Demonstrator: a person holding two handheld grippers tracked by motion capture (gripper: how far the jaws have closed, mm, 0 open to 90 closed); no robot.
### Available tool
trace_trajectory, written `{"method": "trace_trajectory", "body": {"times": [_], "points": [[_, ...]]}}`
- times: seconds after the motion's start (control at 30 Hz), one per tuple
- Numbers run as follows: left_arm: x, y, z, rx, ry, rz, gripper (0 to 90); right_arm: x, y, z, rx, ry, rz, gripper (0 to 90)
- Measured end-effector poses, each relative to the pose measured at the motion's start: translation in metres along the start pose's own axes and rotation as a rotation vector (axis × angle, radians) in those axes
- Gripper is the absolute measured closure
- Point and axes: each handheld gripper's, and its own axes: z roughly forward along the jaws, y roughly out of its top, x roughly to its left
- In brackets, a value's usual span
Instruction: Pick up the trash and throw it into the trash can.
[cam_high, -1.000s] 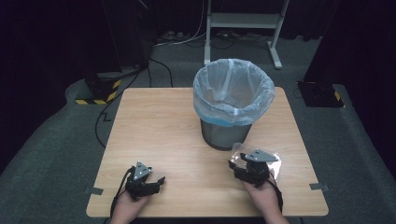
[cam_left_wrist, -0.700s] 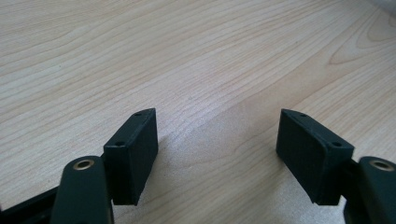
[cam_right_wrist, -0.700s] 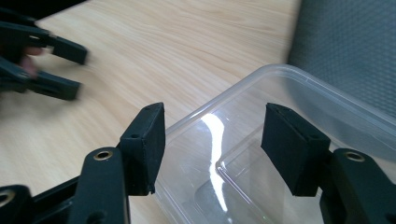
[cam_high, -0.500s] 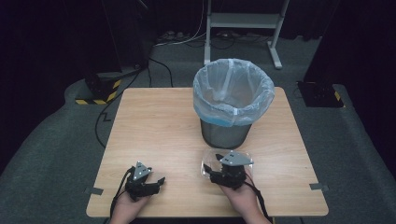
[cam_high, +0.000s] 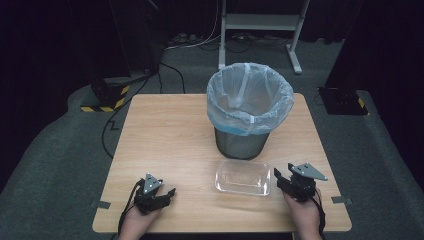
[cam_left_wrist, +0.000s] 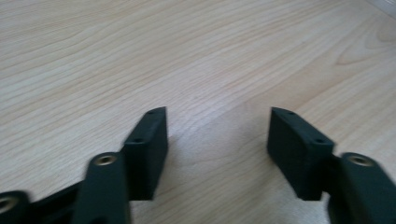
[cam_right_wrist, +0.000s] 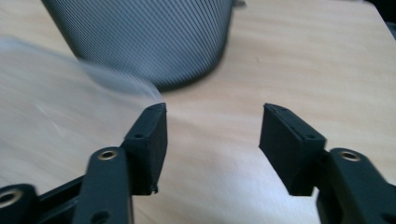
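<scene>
Wooden worktop (cam_high: 165, 135) on a grey floor in a dark room, with a metal bin (cam_high: 242, 142) as its landmark.

On the bin sits a pale blue plastic liner (cam_high: 250, 95). A clear plastic container (cam_high: 243, 177) lies just in front of the bin, on the person's side. Right of the container is the right hand-held gripper (cam_high: 278, 176), its jaws spread and holding nothing; the right gripper view adds the ribbed bin wall close ahead and the container as a blur at its left. Well to the left of the bin, the left hand-held gripper (cam_high: 170, 192) rests with jaws spread over bare wood, as the left gripper view shows.
</scene>
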Motion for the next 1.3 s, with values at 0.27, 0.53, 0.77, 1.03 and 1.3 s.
{"method": "trace_trajectory", "body": {"times": [0.27, 0.53, 0.77, 1.03, 1.3], "points": [[-0.033, 0.031, 0.026, 0.028, -0.118, -0.006, 69.8, 0.003, -0.01, 0.012, 0.056, 0.053, -0.027, 73.9], [-0.064, 0.056, 0.051, -0.021, -0.184, -0.011, 73.9, 0.035, -0.01, 0.029, 0.111, 0.127, -0.096, 73.4], [-0.049, 0.041, 0.033, -0.022, -0.121, -0.011, 76.1, 0.084, 0.004, 0.046, 0.112, 0.201, -0.165, 74.3], [-0.029, 0.016, 0.002, -0.088, -0.106, -0.071, 70.5, 0.086, 0.001, 0.039, 0.062, 0.206, -0.154, 66.3], [-0.018, 0.014, -0.006, -0.123, -0.065, -0.139, 60.9, 0.068, 0.0, 0.023, -0.009, 0.215, -0.069, 58.4]]}}
